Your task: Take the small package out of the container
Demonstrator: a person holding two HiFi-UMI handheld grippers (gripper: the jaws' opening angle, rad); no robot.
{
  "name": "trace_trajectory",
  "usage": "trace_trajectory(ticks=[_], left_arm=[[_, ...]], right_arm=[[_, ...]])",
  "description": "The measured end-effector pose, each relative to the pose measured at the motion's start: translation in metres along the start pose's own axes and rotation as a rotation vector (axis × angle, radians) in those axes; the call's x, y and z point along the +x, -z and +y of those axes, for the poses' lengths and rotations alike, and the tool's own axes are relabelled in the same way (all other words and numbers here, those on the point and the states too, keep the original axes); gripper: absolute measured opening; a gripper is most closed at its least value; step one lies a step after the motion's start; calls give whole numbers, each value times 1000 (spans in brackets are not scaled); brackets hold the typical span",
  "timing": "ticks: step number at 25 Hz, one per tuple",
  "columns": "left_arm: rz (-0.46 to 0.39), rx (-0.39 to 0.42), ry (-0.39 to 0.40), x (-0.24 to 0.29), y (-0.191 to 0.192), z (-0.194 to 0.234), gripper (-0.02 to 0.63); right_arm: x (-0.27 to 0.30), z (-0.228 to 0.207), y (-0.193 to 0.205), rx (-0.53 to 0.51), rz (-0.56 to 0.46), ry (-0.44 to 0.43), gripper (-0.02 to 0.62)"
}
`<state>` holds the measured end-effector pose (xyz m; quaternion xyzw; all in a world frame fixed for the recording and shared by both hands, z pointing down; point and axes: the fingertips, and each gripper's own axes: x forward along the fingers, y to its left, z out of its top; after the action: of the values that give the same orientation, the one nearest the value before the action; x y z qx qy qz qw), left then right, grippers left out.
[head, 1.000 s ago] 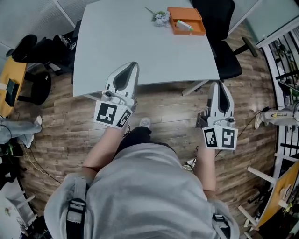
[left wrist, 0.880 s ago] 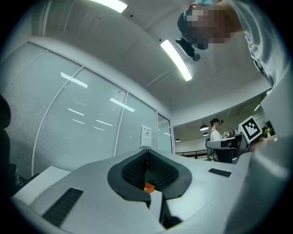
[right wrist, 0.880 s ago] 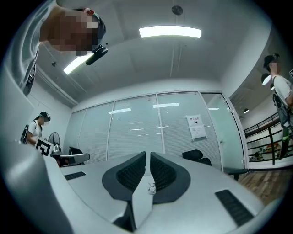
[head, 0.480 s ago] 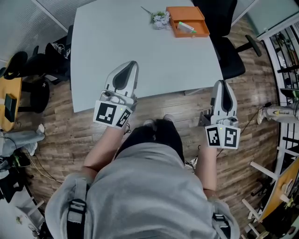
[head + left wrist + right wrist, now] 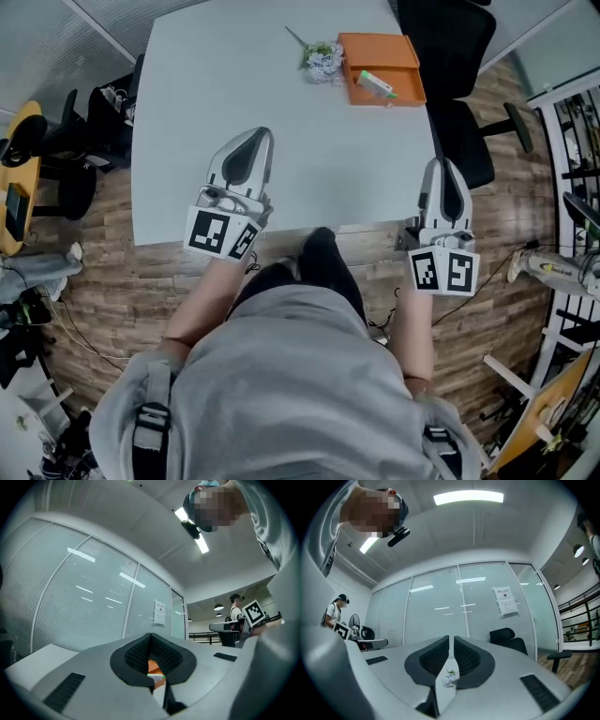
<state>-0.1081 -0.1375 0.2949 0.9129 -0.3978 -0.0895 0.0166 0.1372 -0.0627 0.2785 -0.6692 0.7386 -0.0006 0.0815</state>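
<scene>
An orange container (image 5: 382,66) sits at the far right of the pale table (image 5: 206,84). Inside it lies a small white-and-green package (image 5: 375,83). My left gripper (image 5: 259,135) hangs over the table's near edge, shut and empty, well short of the container. Between its pads in the left gripper view I glimpse the orange container (image 5: 154,666) and the package (image 5: 153,678). My right gripper (image 5: 442,166) is shut and empty by the table's near right corner. Both left gripper (image 5: 151,635) and right gripper (image 5: 451,638) point level across the tabletop.
A crumpled white-and-green bunch (image 5: 320,58) lies just left of the container, also showing as the bunch (image 5: 450,678) past the right jaws. A black office chair (image 5: 448,66) stands right of the table. Dark chairs (image 5: 56,150) crowd the left. Glass partitions (image 5: 464,606) back the room.
The person has stepped toward the table. Both grippers, earlier over the wooden floor short of the table, are now at its near edge. The jaws stayed shut.
</scene>
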Motion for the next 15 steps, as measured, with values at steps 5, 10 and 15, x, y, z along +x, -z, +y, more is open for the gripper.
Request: trace_trajectory(ticks=[5,10,15], left_arm=[[-20,20,-53,75,1,10,20],[-15,29,-123,132,15,21,20],[5,18,-147,176,33,34,20]], right_arm=[[72,-52,-5,-1,4,-75,63],[132,-97,0,11,15,-138,63],[171,-119,22,36,59,-170,63]])
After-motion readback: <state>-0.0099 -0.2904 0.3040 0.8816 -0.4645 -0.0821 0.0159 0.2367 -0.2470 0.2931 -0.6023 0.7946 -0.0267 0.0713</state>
